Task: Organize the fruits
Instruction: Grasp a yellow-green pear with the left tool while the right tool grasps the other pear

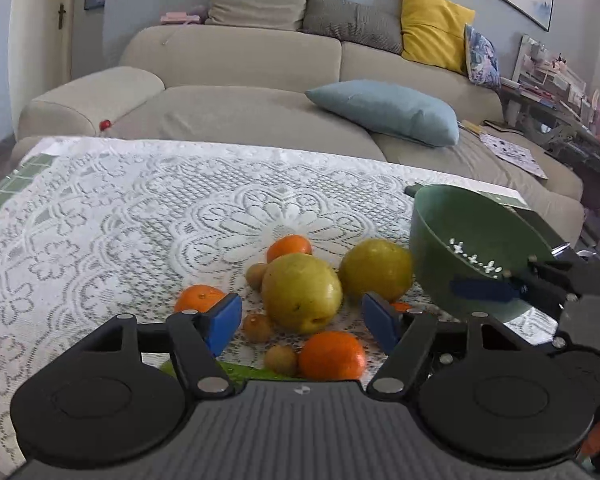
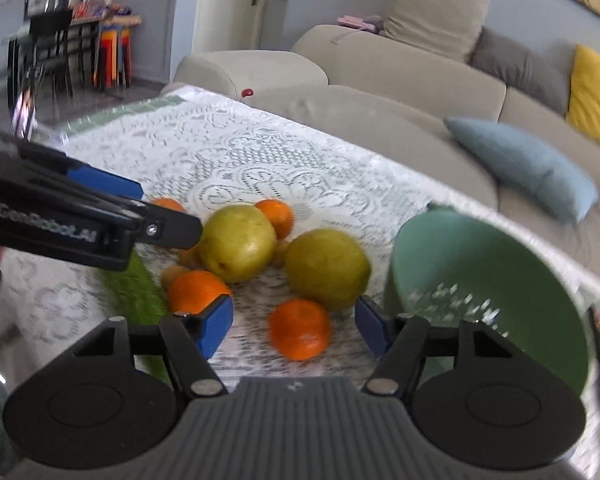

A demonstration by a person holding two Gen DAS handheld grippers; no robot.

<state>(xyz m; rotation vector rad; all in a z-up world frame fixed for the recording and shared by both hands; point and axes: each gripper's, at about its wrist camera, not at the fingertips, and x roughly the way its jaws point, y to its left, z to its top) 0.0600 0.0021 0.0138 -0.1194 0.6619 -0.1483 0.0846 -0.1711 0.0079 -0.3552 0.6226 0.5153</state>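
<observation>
Two yellow-green fruits (image 1: pixel 302 292) just beyond left gripper's (image 1: pixel 302 322) spread, empty jaws.

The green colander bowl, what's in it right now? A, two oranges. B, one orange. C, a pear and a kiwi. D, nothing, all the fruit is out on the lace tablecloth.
D: the green colander bowl is tilted with only its perforated bottom showing, while the pears, oranges and kiwis all lie on the lace tablecloth beside it.
</observation>
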